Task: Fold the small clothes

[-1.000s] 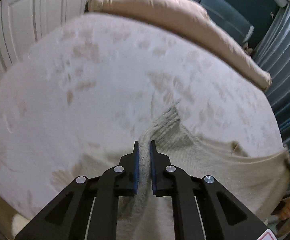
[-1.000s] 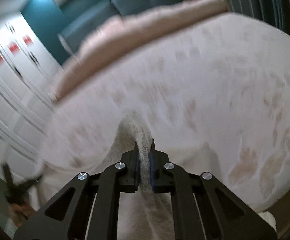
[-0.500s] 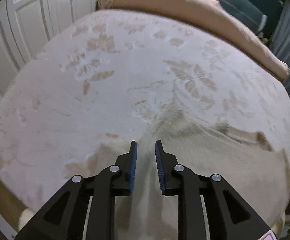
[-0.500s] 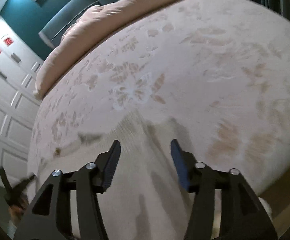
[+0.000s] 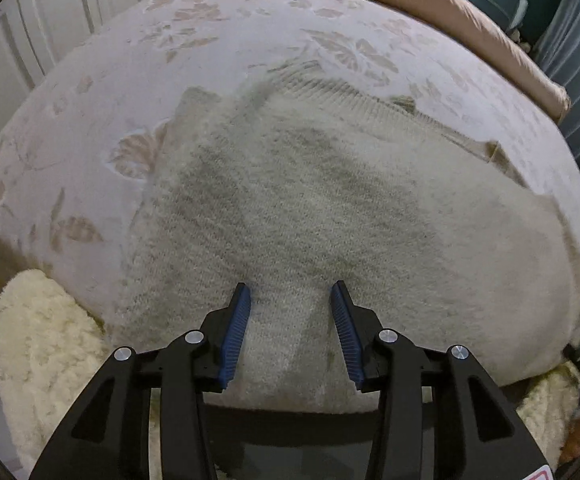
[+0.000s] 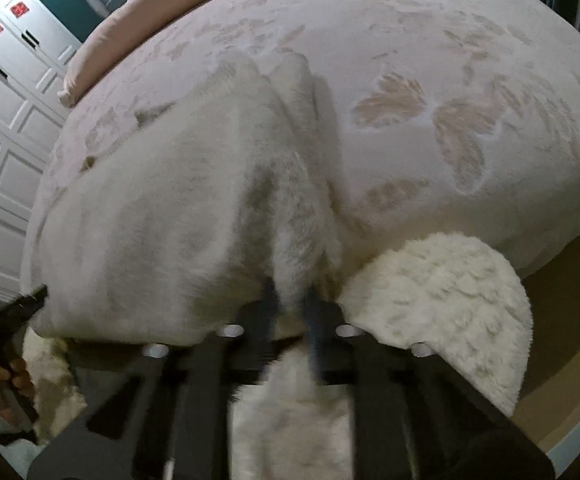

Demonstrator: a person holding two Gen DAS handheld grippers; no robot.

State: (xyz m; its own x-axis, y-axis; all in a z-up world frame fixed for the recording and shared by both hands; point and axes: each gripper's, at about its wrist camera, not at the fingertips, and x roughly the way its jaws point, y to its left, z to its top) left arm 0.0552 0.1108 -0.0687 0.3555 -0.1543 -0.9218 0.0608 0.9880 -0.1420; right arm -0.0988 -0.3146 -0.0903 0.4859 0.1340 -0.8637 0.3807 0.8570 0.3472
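Observation:
A cream knit sweater (image 5: 330, 200) lies spread on the floral bedspread (image 5: 230, 32), its ribbed hem at the far side. My left gripper (image 5: 290, 288) hovers over the sweater's near edge. Its jaws are opening, with fabric below the blue pads (image 5: 236, 328) but nothing pinched. In the right wrist view the sweater (image 6: 150, 220) bunches into a ridge running toward me. My right gripper (image 6: 290, 292), blurred, is closing on that fold at the bed's near edge, and the pads press on it. The left gripper (image 6: 30, 296) shows at that view's left edge, held by a hand (image 6: 6, 376).
A fluffy white rug (image 5: 42, 340) lies on the floor below the bed's near edge, also the rug (image 6: 450, 300) to the right. A pink rolled duvet (image 5: 450, 4) runs along the far side. White panelled doors (image 5: 50, 20) stand on the left.
Both grippers let go of the sweater's far edge and drew back and down to the near edge. The left jaws widened. The right jaws opened, then closed on a fold.

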